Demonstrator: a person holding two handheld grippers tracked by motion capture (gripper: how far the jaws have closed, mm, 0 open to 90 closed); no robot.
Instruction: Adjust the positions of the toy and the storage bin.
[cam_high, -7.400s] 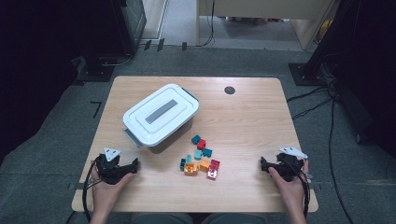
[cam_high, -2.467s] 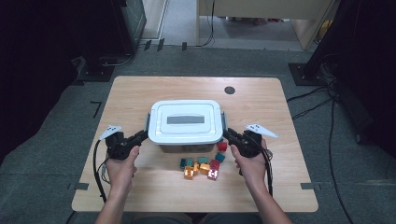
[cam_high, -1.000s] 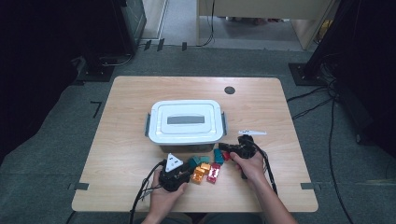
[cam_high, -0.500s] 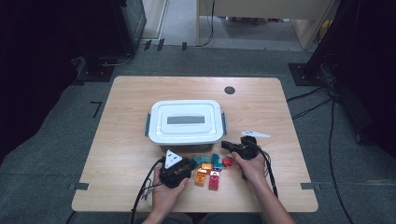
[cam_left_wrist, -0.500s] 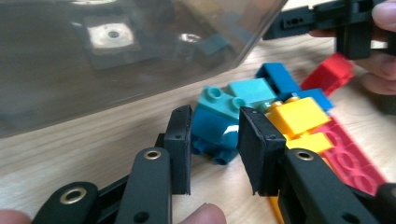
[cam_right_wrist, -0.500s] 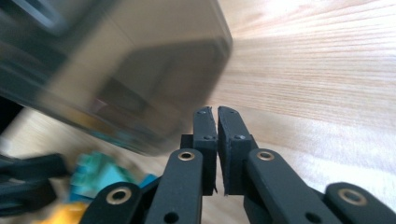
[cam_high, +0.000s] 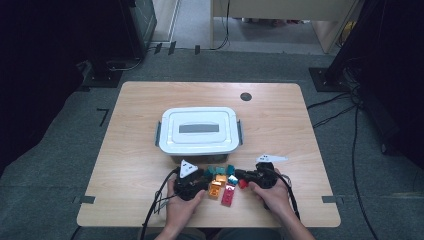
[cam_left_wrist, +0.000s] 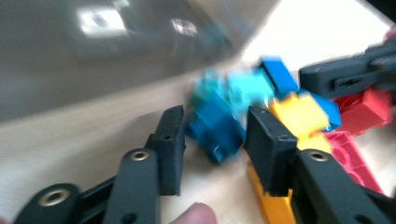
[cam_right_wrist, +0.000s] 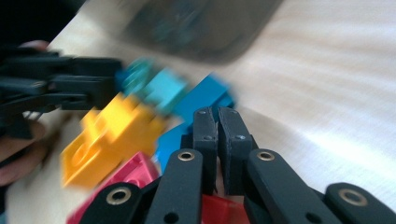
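Several small bricks lie in a cluster in front of a white lidded box (cam_high: 199, 129). My left gripper (cam_high: 205, 180) points into the cluster from the left. In the left gripper view its jaws (cam_left_wrist: 215, 119) stand apart around a dark blue brick (cam_left_wrist: 219, 133); they have just been opening, and a gap shows beside the left jaw. My right gripper (cam_high: 239, 175) comes in from the right with its jaws (cam_right_wrist: 217, 116) pressed together and nothing between them. A red brick (cam_high: 243, 183) lies right under it. A yellow brick (cam_right_wrist: 116, 130) and cyan bricks (cam_right_wrist: 163, 88) lie between the two grippers.
The wooden table (cam_high: 280, 130) has a black round hole (cam_high: 245, 96) near its far edge. A pink flat brick (cam_high: 228, 196) and an orange brick (cam_high: 217, 186) lie nearest the front edge. The box stands just behind the bricks.
My right gripper has slid left and toward the front edge, into the bricks. My left gripper has stayed in place while its jaws spread wider. Some bricks have shifted a little.
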